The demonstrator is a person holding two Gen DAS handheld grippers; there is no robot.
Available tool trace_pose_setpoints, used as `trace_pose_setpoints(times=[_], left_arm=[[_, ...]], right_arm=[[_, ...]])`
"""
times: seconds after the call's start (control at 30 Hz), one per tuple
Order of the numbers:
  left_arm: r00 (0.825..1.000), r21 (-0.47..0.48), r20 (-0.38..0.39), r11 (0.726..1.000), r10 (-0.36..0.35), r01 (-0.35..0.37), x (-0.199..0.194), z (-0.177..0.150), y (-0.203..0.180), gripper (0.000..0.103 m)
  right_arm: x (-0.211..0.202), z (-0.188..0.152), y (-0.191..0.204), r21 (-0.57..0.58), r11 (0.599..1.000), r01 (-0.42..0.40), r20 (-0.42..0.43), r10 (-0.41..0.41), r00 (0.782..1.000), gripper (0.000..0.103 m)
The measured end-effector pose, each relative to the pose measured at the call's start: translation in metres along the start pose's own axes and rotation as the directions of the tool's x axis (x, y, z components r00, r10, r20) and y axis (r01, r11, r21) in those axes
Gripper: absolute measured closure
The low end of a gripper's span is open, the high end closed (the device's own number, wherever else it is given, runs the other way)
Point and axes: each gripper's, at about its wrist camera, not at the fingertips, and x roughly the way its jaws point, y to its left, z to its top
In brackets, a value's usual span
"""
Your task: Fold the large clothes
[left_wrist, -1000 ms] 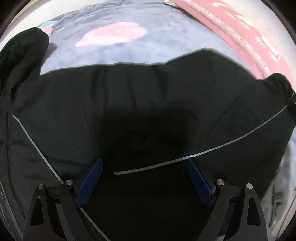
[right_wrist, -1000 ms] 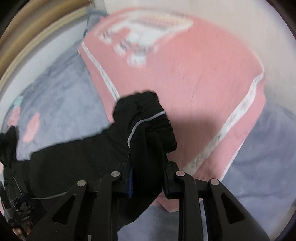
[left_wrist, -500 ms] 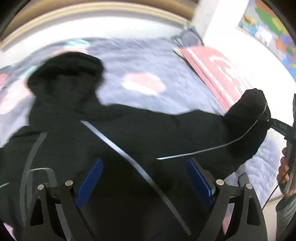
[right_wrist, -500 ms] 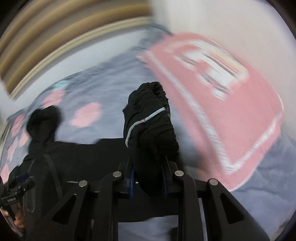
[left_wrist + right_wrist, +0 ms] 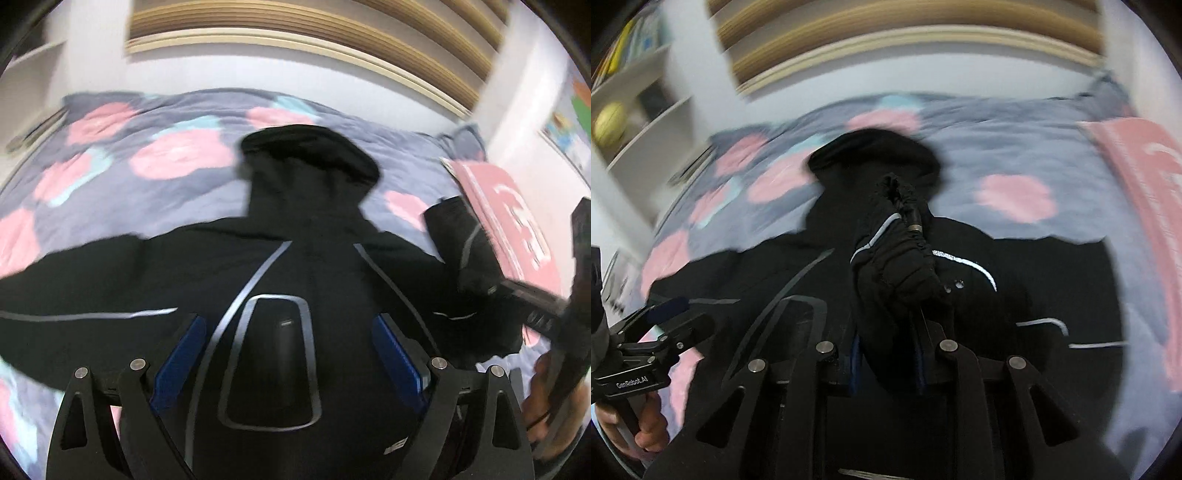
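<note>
A large black hooded jacket (image 5: 295,258) with grey reflective stripes lies spread on the bed, hood (image 5: 310,147) pointing away. My left gripper (image 5: 288,354) is open and empty, hovering above the jacket's back panel. My right gripper (image 5: 886,354) is shut on the jacket's right sleeve cuff (image 5: 897,254), holding it bunched and lifted over the jacket's body (image 5: 1015,288). The right gripper also shows at the right edge of the left wrist view (image 5: 524,295), and the left gripper shows at the left edge of the right wrist view (image 5: 665,317).
The bed has a grey-blue quilt with pink and teal blobs (image 5: 177,155). A pink blanket (image 5: 509,221) lies at the right side. A wooden headboard (image 5: 295,33) and white wall stand behind. White shelves (image 5: 646,92) are at the left.
My right gripper has carried the sleeve cuff from over the pink blanket leftward, in over the jacket's body. My left gripper has swung up and now faces the hood, still open.
</note>
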Motion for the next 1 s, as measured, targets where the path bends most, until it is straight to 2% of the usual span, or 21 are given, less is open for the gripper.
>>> trace_pose_setpoints(times=[0.07, 0.2, 0.33, 0.43, 0.47, 0.5, 0.53, 0.6, 0.67, 0.7, 0.73, 0.87, 1.0], left_arm=[[1.000, -0.028, -0.001, 0.999, 0.017, -0.017, -0.002, -0.004, 0.018, 0.011], [0.998, -0.065, -0.008, 0.996, 0.056, -0.057, -0.004, -0.017, 0.056, 0.011], [0.996, -0.080, -0.026, 0.993, 0.083, -0.085, 0.003, -0.023, 0.070, 0.011], [0.996, -0.079, -0.045, 0.993, 0.081, -0.084, 0.007, -0.030, 0.078, 0.011], [0.996, -0.077, -0.051, 0.994, 0.076, -0.080, 0.008, -0.032, 0.078, 0.011], [0.996, -0.073, -0.065, 0.996, 0.054, -0.058, 0.014, -0.033, 0.078, 0.011], [0.997, -0.069, -0.075, 0.997, 0.013, -0.018, 0.019, -0.033, 0.077, 0.011], [0.992, -0.067, -0.096, 0.995, -0.082, 0.076, 0.027, -0.033, 0.074, 0.011], [0.980, -0.074, -0.107, 0.984, -0.167, 0.160, 0.037, -0.032, 0.066, 0.011], [0.975, -0.066, -0.115, 0.981, -0.189, 0.182, 0.045, -0.030, 0.060, 0.011], [0.973, -0.055, -0.121, 0.980, -0.198, 0.192, 0.053, -0.029, 0.054, 0.011], [0.957, -0.055, -0.157, 0.970, -0.243, 0.238, 0.088, -0.021, 0.035, 0.011], [0.935, -0.150, -0.203, 0.952, -0.292, 0.265, 0.132, -0.016, 0.030, 0.011]], right_arm=[[0.027, -0.004, 0.038, -0.036, 0.998, -0.047, -0.041, 0.045, 0.998, 0.078], [0.083, -0.028, 0.083, -0.100, 0.993, -0.063, -0.139, 0.049, 0.989, 0.078], [0.150, -0.057, 0.102, -0.175, 0.985, -0.008, -0.234, -0.034, 0.972, 0.078], [0.172, -0.073, 0.107, -0.198, 0.980, 0.013, -0.259, -0.065, 0.964, 0.076], [0.173, -0.075, 0.106, -0.200, 0.980, 0.008, -0.256, -0.060, 0.965, 0.075], [0.171, -0.074, 0.104, -0.194, 0.981, -0.008, -0.256, -0.043, 0.966, 0.069], [0.169, -0.072, 0.101, -0.184, 0.983, -0.030, -0.265, -0.020, 0.964, 0.061], [0.154, -0.067, 0.092, -0.135, 0.984, -0.115, -0.279, 0.073, 0.958, 0.059], [0.133, -0.064, 0.083, -0.126, 0.982, -0.141, -0.256, 0.105, 0.961, 0.052], [0.119, -0.062, 0.074, -0.127, 0.983, -0.132, -0.236, 0.099, 0.967, 0.044], [0.103, -0.061, 0.062, -0.125, 0.987, -0.100, -0.201, 0.073, 0.977, 0.043], [0.071, -0.058, 0.010, -0.041, 0.999, -0.021, -0.163, 0.014, 0.987, 0.043], [0.053, -0.070, -0.033, 0.018, 0.998, 0.055, -0.159, -0.052, 0.986, 0.043]])
